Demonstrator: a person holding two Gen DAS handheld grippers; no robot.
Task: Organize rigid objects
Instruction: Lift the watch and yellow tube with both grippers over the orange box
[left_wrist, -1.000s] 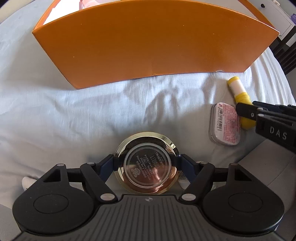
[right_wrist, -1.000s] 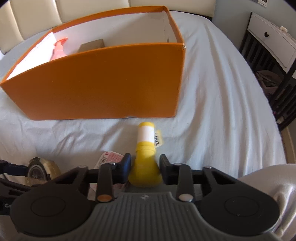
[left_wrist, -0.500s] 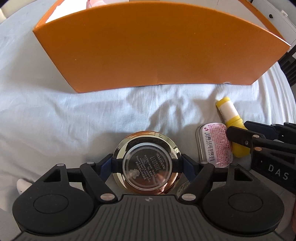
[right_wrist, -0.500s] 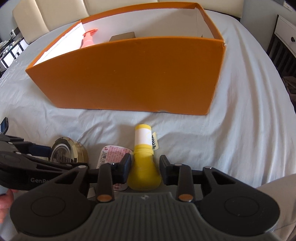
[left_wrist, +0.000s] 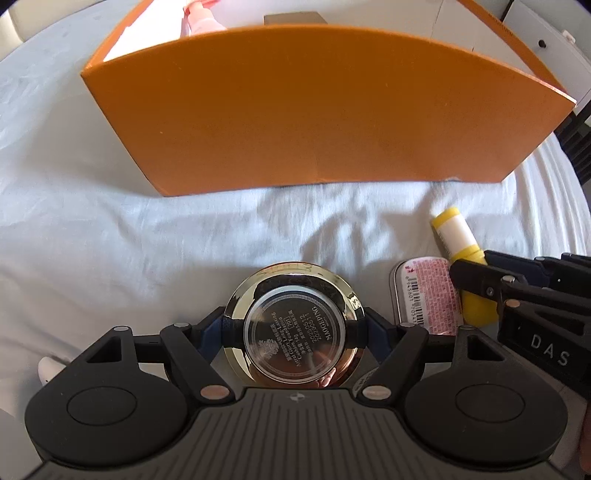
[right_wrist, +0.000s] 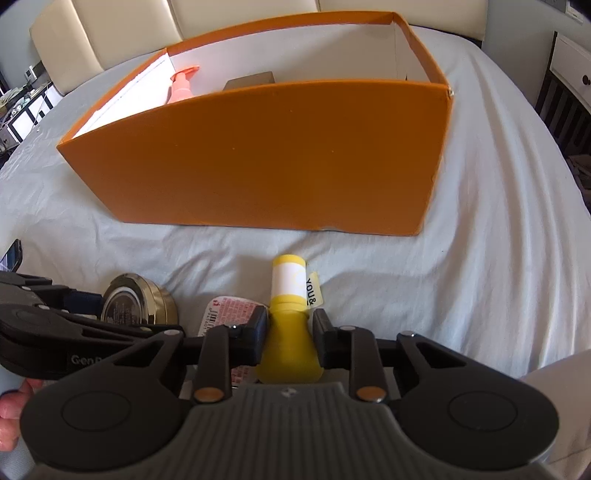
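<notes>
Orange box (right_wrist: 280, 155) holds pink bottle (right_wrist: 181, 86); left hand-held gripper (left_wrist: 295, 328) clamps gold compact (left_wrist: 293, 326), right hand-held gripper (right_wrist: 289, 334) yellow tube (right_wrist: 288, 325).

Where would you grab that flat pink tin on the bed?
Probably across the pink tin's narrow width, coming straight down from above. It lies flat on the sheet, so only its thin rounded rim offers the fingers purchase. The yellow tube, held by the right gripper, crowds one long side.

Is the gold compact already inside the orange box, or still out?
Out. The gold compact sits between the left claw's fingers, in front of the orange box's near wall.
</notes>
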